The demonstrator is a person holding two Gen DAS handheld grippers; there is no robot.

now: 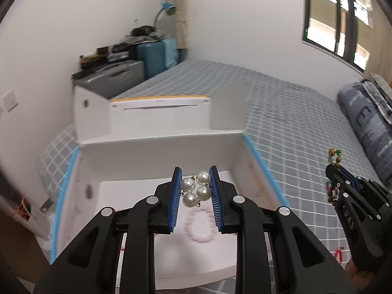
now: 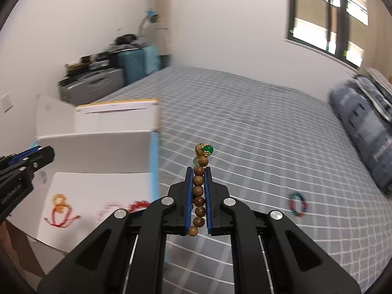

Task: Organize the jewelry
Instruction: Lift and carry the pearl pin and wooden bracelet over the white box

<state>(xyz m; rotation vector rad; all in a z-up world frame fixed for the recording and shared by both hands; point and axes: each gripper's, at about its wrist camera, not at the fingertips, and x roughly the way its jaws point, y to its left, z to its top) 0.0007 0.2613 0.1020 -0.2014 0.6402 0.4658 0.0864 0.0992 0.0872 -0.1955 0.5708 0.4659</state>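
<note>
Grey checked bedding (image 2: 257,132) covers the bed, under a white-walled room with a dark-framed window (image 1: 343,24). Over it, the left gripper (image 1: 196,188) has its blue pads pressed narrowly on a cluster of white pearls (image 1: 196,188), held above the open white box (image 1: 156,142). Down inside that box lies a pale pink bead bracelet (image 1: 199,225), blurred, and the right wrist view shows a red and yellow string piece (image 2: 60,210) there too. Off to the side, the right gripper (image 2: 198,174) is clamped tight along a strand of brown wooden beads (image 2: 198,191) with a green bead on top. Beyond it, a multicoloured bracelet (image 2: 297,204) lies on the bedding. Folded blue-grey quilts (image 2: 362,127) lie at the far end.
</note>
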